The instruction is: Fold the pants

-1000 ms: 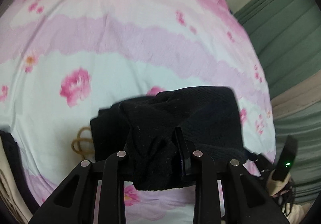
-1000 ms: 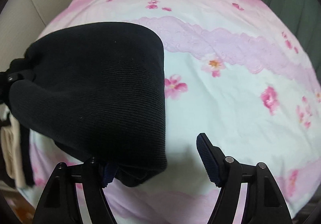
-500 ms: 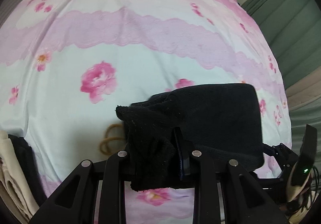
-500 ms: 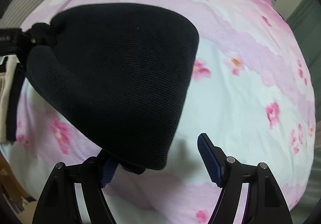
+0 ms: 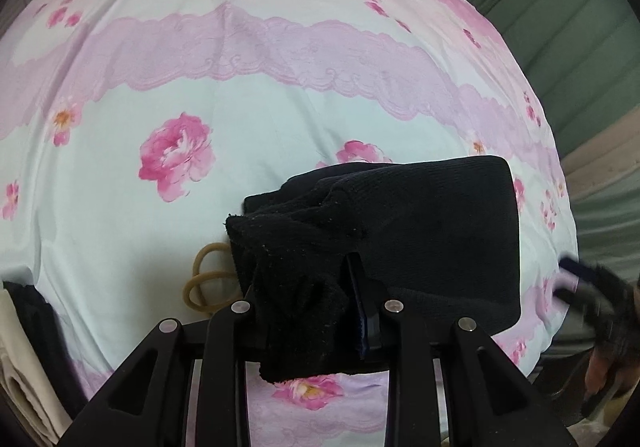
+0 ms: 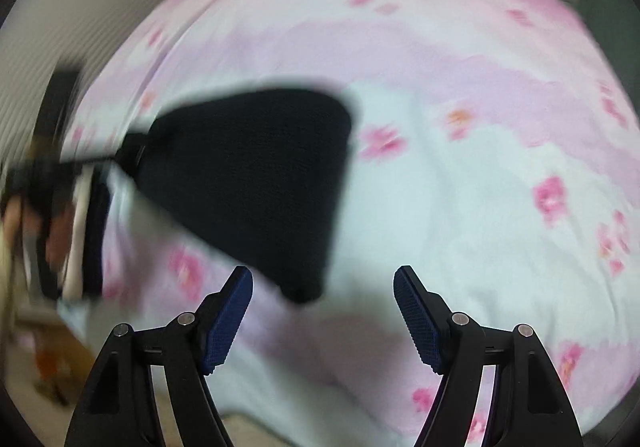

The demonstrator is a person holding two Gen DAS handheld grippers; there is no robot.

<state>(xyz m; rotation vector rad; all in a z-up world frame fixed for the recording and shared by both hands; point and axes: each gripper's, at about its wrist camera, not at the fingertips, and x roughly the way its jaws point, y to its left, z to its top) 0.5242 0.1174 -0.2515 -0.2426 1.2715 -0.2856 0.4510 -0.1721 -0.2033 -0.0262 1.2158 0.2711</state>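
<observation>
Black knit pants (image 5: 420, 231), soft and limp, lie folded on the flowered bedsheet (image 5: 280, 107). One bunched end is pinched in the left gripper (image 5: 316, 307), while the right gripper (image 6: 324, 311) hangs above with jaws apart and empty. Light and floppy, they would sag; better to grasp corners or the thick folded edge.

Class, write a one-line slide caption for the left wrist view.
Left gripper clamps the folded black pants on a pink floral bedsheet.
</observation>
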